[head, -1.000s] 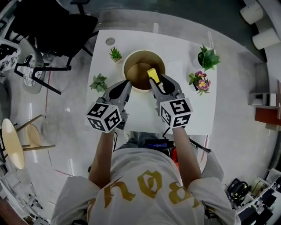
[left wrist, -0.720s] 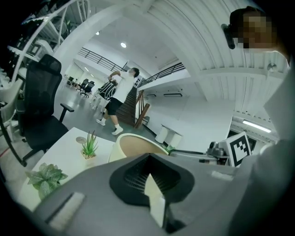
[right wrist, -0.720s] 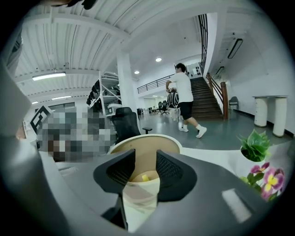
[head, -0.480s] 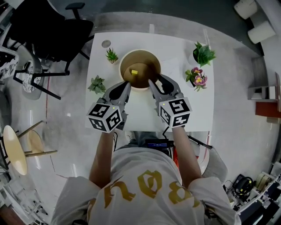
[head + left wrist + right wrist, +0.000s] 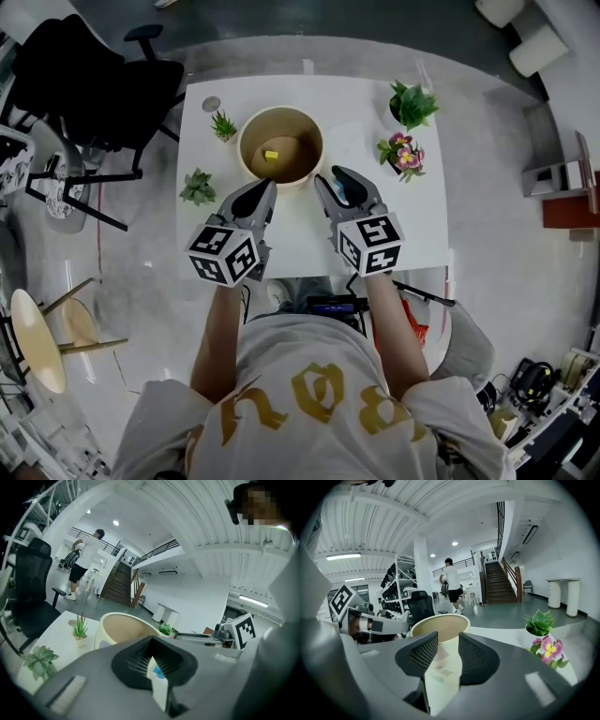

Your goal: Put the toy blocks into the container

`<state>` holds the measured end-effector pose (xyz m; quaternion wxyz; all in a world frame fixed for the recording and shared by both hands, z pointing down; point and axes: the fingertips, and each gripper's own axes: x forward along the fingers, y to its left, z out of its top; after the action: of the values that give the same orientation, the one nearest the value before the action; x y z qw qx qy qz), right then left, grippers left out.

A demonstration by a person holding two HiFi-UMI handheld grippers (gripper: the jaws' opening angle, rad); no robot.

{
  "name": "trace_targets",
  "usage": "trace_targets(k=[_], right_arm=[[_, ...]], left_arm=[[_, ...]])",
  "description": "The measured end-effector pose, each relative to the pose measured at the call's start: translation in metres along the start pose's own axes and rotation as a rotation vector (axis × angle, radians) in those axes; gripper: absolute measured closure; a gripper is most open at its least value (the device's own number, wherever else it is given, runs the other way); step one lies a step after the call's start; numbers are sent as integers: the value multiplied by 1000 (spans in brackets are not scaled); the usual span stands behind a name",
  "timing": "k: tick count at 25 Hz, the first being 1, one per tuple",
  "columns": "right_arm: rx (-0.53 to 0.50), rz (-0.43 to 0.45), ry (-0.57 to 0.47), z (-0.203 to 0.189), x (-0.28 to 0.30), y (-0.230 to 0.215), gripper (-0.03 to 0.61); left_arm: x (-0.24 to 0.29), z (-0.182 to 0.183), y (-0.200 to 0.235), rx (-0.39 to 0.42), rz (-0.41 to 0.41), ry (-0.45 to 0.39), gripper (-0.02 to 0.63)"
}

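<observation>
A round tan container [image 5: 281, 141] stands at the back middle of the white table [image 5: 412, 216]. One yellow toy block [image 5: 272, 156] lies on its bottom. My right gripper [image 5: 336, 180] hangs just in front of the container's near right rim, open and empty; the container [image 5: 439, 625] shows through the gap of the right gripper [image 5: 447, 637]. My left gripper [image 5: 265, 187] sits at the near left rim with its jaws together and nothing in them. In the left gripper view the container [image 5: 124, 625] rises just beyond the left gripper [image 5: 152, 656].
Small potted plants ring the container: a succulent [image 5: 223, 124], a leafy plant [image 5: 198, 186], a green pot [image 5: 408, 103] and pink flowers [image 5: 400, 152]. A small grey disc [image 5: 211, 103] lies at the back left corner. A black office chair [image 5: 84, 84] stands left of the table.
The yellow block left my right gripper and dropped into the container. The right gripper is now open, and both grippers have drawn back from the rim.
</observation>
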<state>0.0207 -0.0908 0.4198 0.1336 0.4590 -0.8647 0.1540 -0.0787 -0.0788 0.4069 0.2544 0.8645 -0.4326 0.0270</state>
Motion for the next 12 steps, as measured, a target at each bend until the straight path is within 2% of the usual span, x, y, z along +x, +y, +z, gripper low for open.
trace_targets(k=[12], right_arm=[[27,-85,12,-24,-43,-22,419]], left_arm=[[13,-24,-46,35,-90,59,614]])
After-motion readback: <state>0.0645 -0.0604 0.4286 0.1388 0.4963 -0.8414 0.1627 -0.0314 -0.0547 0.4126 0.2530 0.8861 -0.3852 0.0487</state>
